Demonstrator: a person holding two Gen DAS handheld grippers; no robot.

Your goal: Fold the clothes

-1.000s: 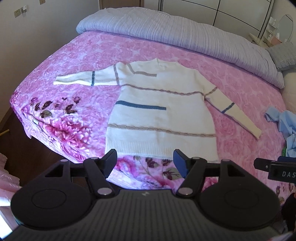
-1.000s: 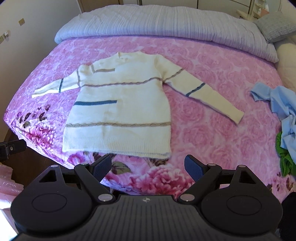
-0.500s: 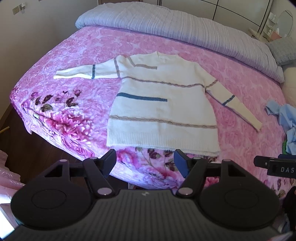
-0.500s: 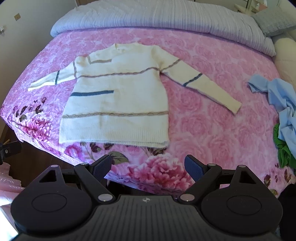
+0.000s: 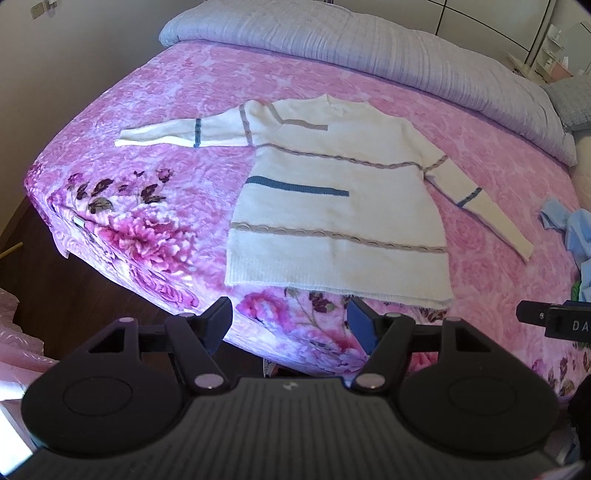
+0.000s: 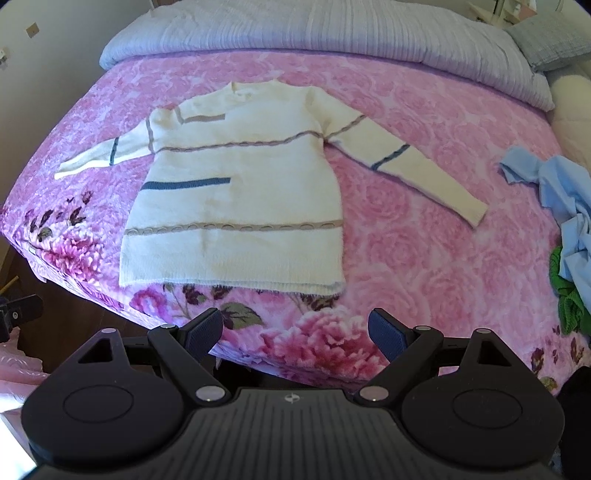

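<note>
- One white sweater (image 5: 332,206) lies flat and face up on the pink floral blanket (image 5: 155,184) of the bed, with the hem at the near edge and the collar to the far side.
- It has two sleeves: the left one (image 5: 184,134) stretches out straight to the left, the right one (image 5: 480,206) slants to the near right.
- On the body I count two long beige stripes, one short beige stripe near the collar and one short blue stripe; each sleeve carries one blue band.
- Two grippers are in view, and neither touches any cloth.
- The left gripper (image 5: 290,321) is held over the near edge of the bed, just before the hem, with its two fingers spread apart and nothing between them.
- The right gripper (image 6: 295,330) is also before the hem, more to the right, with its fingers spread wide and also with nothing between them.
- One pile of other clothes (image 6: 561,206), light blue with a green piece (image 6: 565,295) under it, lies at the right, well apart from the sweater; the picture edge cuts it off.
- One grey quilt (image 6: 332,33) is rolled along the far side of the bed.
- One grey pillow (image 6: 550,40) at the far right is only partly visible.
- In the left wrist view, a black part with the letters "DA" (image 5: 561,323) enters from the right; the rest of the lettering is cut off.
</note>
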